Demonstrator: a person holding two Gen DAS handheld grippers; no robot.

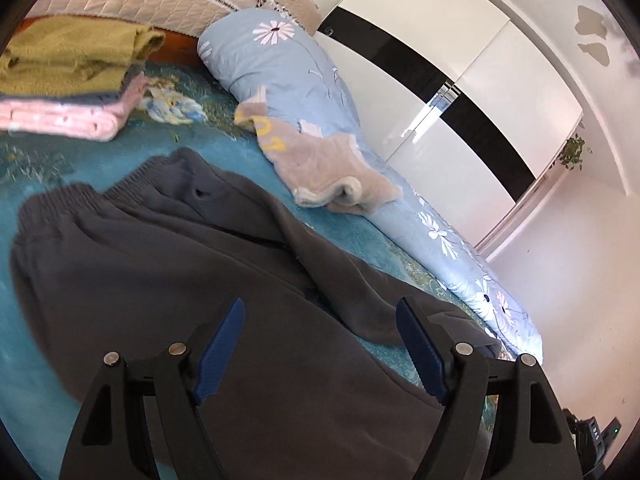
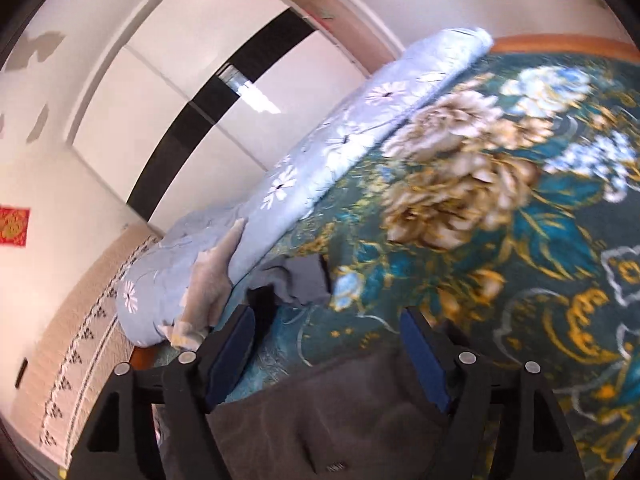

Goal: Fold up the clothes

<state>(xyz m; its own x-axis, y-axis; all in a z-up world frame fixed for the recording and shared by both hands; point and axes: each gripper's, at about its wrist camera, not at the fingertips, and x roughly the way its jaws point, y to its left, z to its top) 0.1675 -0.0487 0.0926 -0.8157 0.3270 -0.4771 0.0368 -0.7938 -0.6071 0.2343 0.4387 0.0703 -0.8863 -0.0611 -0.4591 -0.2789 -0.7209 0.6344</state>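
two fisheye views from hand-held grippers over a bed (image 1: 224, 148) covered by a teal blanket with large gold and white flowers.

writing: in the left wrist view, a beige fleece garment (image 1: 324, 164) draped on a rolled pale blue floral quilt (image 1: 288, 68) at centre shows yellow characters, partly folded under and not readable. in the right wrist view, a red square with a gold emblem (image 2: 13, 226) hangs on the wall at the left edge; it is too blurred to read. a small tag (image 2: 335, 467) on dark cloth at the bottom edge is too small to read.

task item: dark grey trousers (image 1: 168, 264) with a gathered waistband lie spread on the blanket, filling the lower half of the left wrist view. in the upper left a stack of folded clothes (image 1: 68, 92) sits on the bed, olive on top, pink at the bottom, grey between.

left gripper (image 1: 320, 354): blue-padded jaws stand wide apart above the trousers, gripping nothing.

right gripper (image 2: 328, 356): jaws likewise wide apart, with nothing pinched between the pads; dark grey cloth (image 2: 340, 412) lies below and between them at the bottom centre, its lower part cut off by the frame.

a white wardrobe with a black band (image 1: 432, 76) stands behind the quilt. the right wrist view is motion-blurred, especially the blanket pattern at right.
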